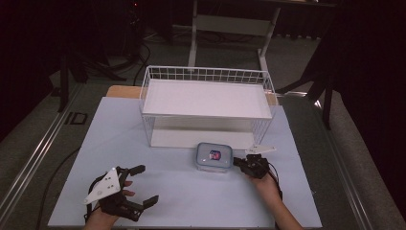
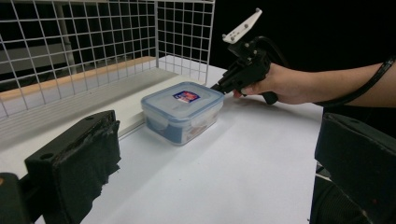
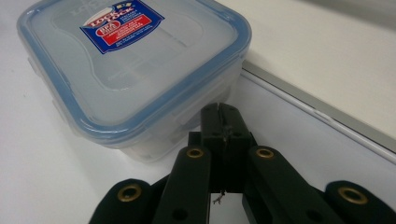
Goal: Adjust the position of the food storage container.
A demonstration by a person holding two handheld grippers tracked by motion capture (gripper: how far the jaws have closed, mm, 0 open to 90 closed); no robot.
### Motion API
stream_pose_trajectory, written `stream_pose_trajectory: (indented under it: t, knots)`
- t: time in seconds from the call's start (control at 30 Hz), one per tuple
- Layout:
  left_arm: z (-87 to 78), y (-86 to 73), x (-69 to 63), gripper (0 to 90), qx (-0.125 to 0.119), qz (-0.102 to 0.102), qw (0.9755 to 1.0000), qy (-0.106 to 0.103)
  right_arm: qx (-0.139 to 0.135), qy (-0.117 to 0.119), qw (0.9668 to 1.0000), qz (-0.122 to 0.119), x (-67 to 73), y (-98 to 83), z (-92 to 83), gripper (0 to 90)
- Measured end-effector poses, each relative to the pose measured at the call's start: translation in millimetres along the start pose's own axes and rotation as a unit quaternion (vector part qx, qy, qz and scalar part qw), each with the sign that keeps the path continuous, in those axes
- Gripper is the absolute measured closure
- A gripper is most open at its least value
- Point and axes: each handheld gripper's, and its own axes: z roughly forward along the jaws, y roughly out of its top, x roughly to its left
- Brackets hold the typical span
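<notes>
While nearest the person, one left claw [image 1: 136, 187] rests on the surface [image 1: 191, 201], jaws spread apart, clasping nothing, well short of the container [image 1: 212, 157]. One right claw [image 1: 235, 163], jaws pressed together, tip at the container's right side; the right gripper view reads its red-and-blue lid label [image 3: 122, 24], too small to read from above. One clear container, blue-rimmed lid shut, just before the wire basket [image 1: 207, 108]. One wire basket, white, beyond the container; the high view shows its two tiers.
</notes>
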Motion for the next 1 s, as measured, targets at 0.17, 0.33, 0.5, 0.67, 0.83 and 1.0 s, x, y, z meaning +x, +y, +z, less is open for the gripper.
stream_pose_trajectory:
  t: [0.17, 0.33, 0.5, 0.67, 0.83, 1.0]
  knots:
    - [-0.1, -0.1, -0.7, 1.0, 0.002, 0.002, 1.0, -0.001, -0.003, -0.01, 0.9999, 0.0, -1.9, 5.1, -4.3, 90.0]
    - [0.0, -0.2, -0.5, 1.0, 0.001, 0.001, 1.0, -0.001, -0.009, -0.01, 0.9999, -0.001, 0.3, 7.7, -7.9, 90.0]
    - [0.3, 0.0, -1.5, 1.0, 0.003, 0.003, 1.0, -0.001, -0.007, -0.016, 0.9999, 0.001, -0.5, 11.3, -1.6, 90.0]
    - [1.3, -0.9, -0.4, 1.0, 0.004, -0.001, 1.0, -0.002, -0.011, -0.009, 0.9999, 0.004, 2.1, 16.4, 6.5, 90.0]
    - [0.7, -0.9, -1.5, 1.0, 0.005, 0.002, 1.0, -0.002, -0.013, 0.001, 0.9999, 0.006, 11.5, 23.7, 17.7, 90.0]
    - [0.0, -1.7, -0.3, 1.0, 0.005, -0.002, 1.0, -0.002, -0.015, 0.013, 0.9998, 0.003, 22.2, 26.7, 23.2, 90.0]
